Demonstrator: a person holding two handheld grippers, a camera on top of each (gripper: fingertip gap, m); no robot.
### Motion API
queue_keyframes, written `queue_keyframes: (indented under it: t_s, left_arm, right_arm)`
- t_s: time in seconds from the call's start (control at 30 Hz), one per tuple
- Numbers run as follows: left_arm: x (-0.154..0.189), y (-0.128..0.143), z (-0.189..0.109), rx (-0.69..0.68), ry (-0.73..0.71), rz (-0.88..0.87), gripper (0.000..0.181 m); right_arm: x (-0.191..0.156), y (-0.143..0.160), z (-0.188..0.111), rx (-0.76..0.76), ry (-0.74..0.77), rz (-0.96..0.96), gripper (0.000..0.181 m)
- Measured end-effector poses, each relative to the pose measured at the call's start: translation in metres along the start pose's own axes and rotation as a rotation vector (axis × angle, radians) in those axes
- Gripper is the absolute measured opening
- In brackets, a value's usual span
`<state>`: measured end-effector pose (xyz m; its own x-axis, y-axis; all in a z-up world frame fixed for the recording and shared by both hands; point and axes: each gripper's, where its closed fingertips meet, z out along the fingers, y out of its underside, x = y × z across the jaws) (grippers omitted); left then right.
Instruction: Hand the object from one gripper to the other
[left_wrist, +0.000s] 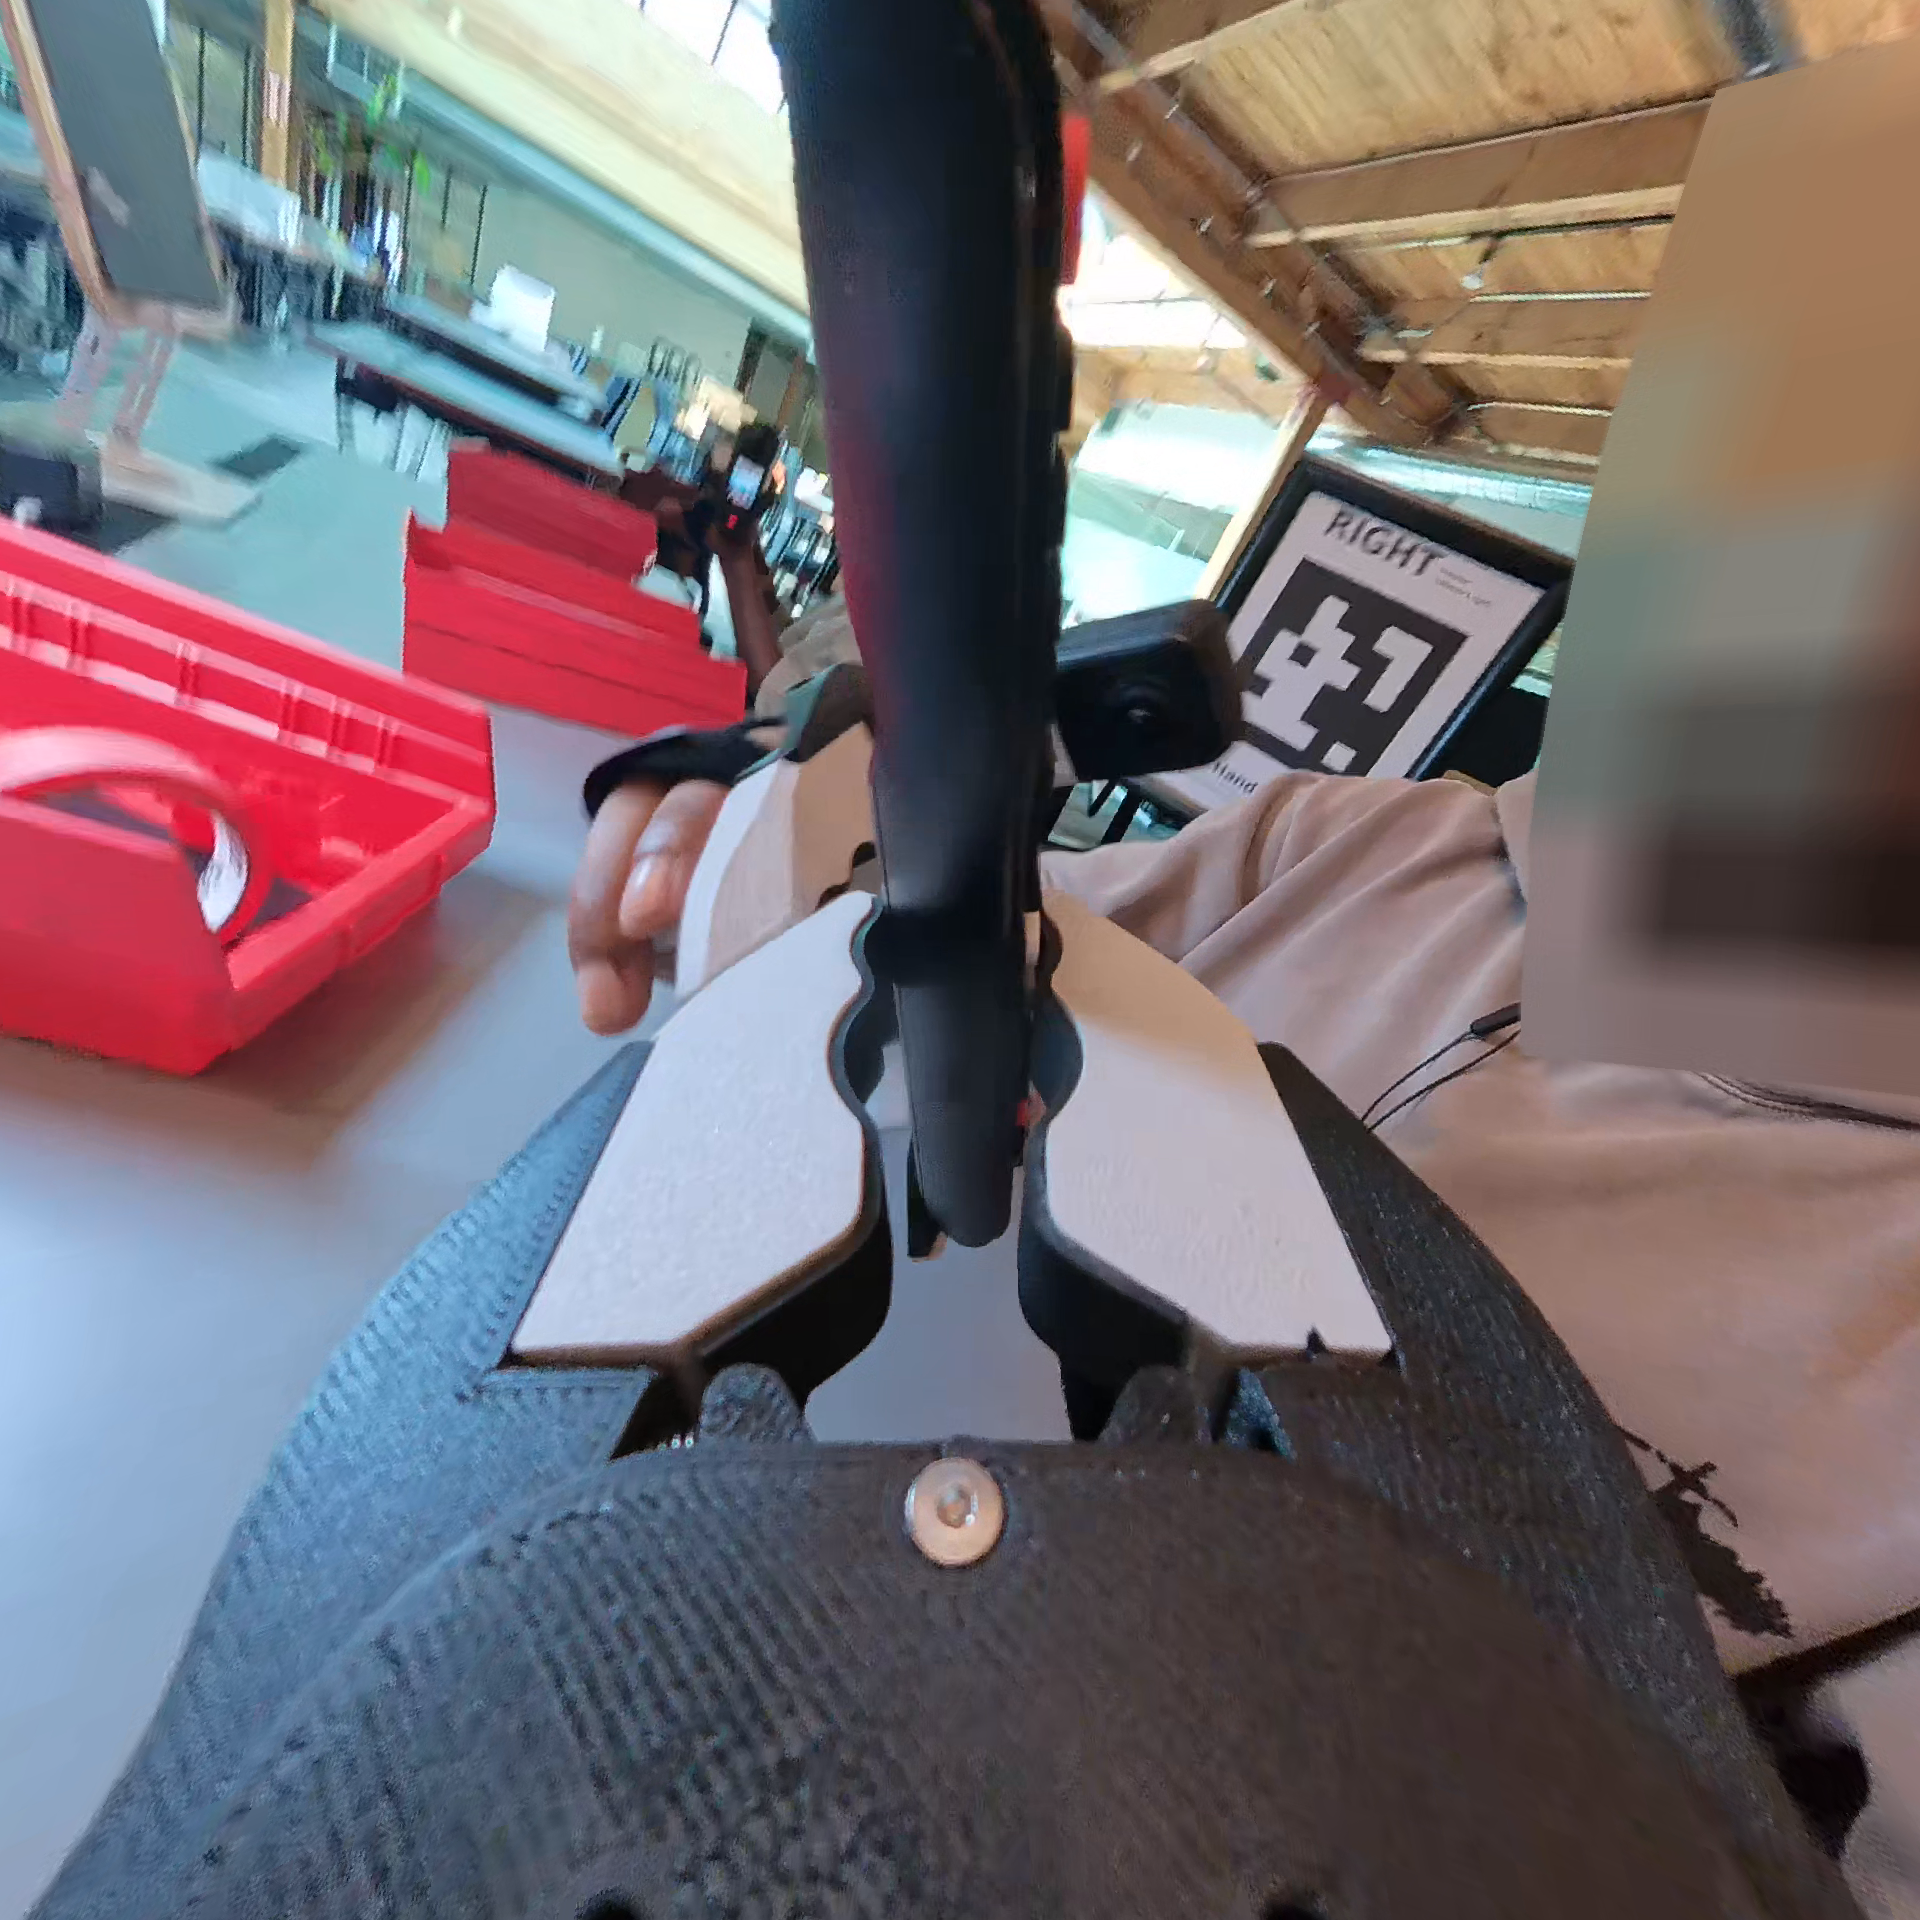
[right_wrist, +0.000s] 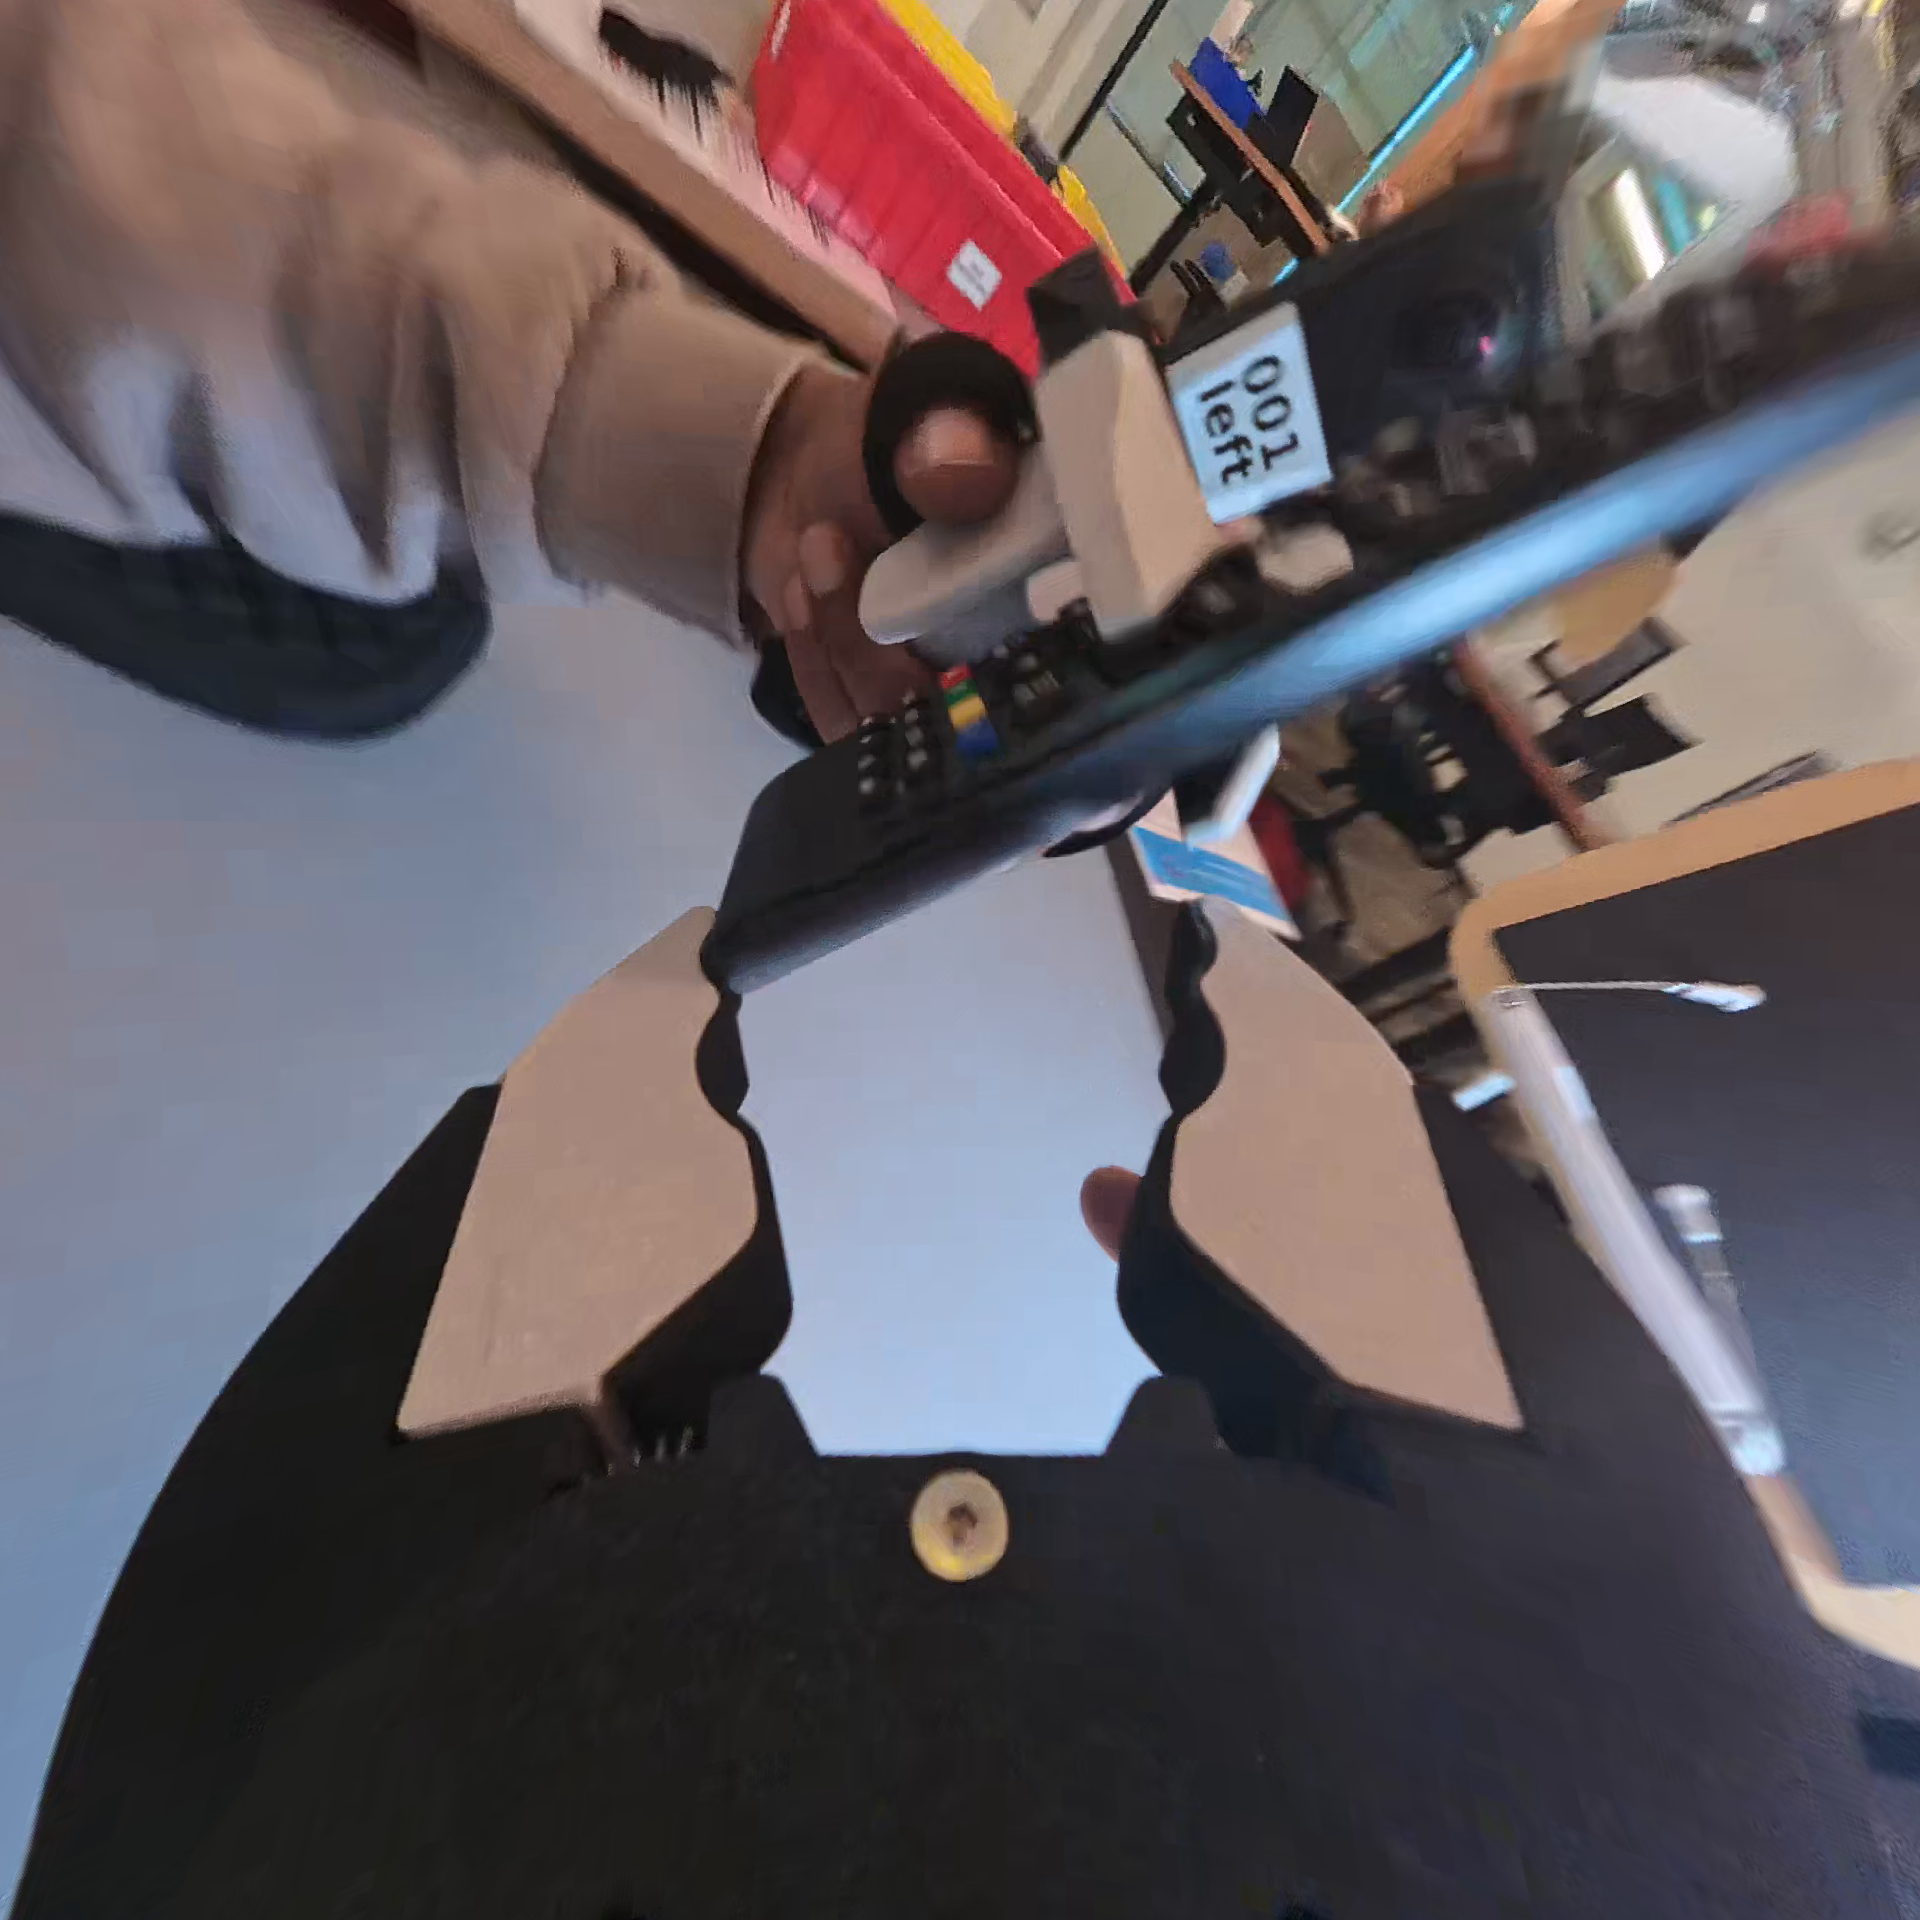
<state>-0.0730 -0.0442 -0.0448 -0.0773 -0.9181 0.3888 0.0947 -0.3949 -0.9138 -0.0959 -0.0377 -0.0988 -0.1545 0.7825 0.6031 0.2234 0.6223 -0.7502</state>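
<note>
The remote control (left_wrist: 935, 582), a long black one with small buttons and coloured keys, stood clamped near its lower end between the grey fingers of the left gripper (left_wrist: 956, 1049). In the right wrist view its free end (right_wrist: 831, 862) touched the tip of the right gripper's (right_wrist: 951, 1039) left finger, whose jaws were spread wide, holding nothing. A red bin (left_wrist: 343, 831) sat on the grey table (left_wrist: 208, 1247) beside them.

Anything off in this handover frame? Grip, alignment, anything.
Slightly off: the right gripper is open, and the remote control's end meets only its left fingertip, not centred in the gap. The left gripper is shut on the remote. No damage visible.
</note>
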Motion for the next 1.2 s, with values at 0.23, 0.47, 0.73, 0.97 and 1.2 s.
queue_keyframes:
  t_s: [0.23, 0.47, 0.73, 0.97, 1.2]
  left_arm:
    - [0.008, -0.020, -0.004, 0.154, -0.069, 0.314, 0.024]
    - [-0.014, -0.033, -0.016, 0.155, -0.326, 0.409, 0.033]
    - [-0.045, -0.033, -0.011, 0.255, -0.418, 0.219, 0.057]
    - [-0.056, -0.027, -0.009, 0.297, -0.444, 0.177, 0.032]
    - [-0.047, -0.028, -0.009, 0.326, -0.360, 0.227, 0.027]
  right_arm:
    - [0.003, -0.024, -0.002, 0.199, -0.142, 0.475, 0.049]
    - [0.059, 0.000, -0.014, -0.020, 0.406, 0.056, 0.023]
    - [0.094, 0.010, -0.043, -0.205, 0.879, -0.607, 0.023]
    - [0.098, 0.020, -0.046, -0.212, 0.959, -0.742, 0.024]
    - [0.095, 0.008, -0.049, -0.135, 0.936, -0.704, 0.028]
